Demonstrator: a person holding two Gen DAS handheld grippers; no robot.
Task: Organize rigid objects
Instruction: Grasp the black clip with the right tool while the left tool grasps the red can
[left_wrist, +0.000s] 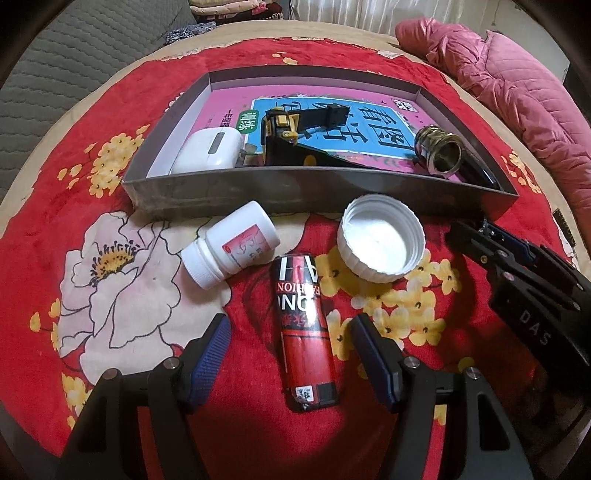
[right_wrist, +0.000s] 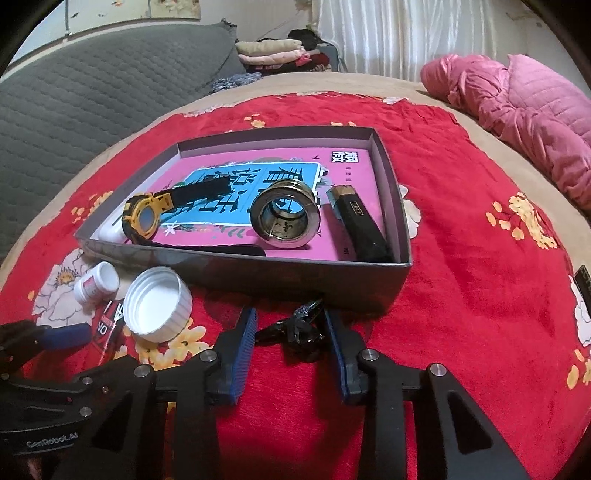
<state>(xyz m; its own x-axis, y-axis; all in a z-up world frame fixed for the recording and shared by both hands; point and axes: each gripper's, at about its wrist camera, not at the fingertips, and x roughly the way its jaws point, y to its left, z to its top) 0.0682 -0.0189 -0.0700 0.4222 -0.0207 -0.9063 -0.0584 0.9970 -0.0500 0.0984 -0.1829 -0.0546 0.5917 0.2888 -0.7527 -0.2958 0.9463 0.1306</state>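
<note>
Grippers are bracketing separate targets. Left gripper (left_wrist: 290, 354) is standing spread around the red lighter (left_wrist: 303, 332), pads clear. Right gripper (right_wrist: 291, 336) is straddling a black clip (right_wrist: 295, 328); contact cannot be told. Ahead, the grey tray (right_wrist: 258, 273) is receiving sorted items.

A home bedroom: a floral red blanket (right_wrist: 461, 206), folded clothes (right_wrist: 273, 51), a curtain (right_wrist: 399, 33).

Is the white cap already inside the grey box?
No, the white cap lies open side up on the red blanket just in front of the grey box, outside its near wall.
</note>
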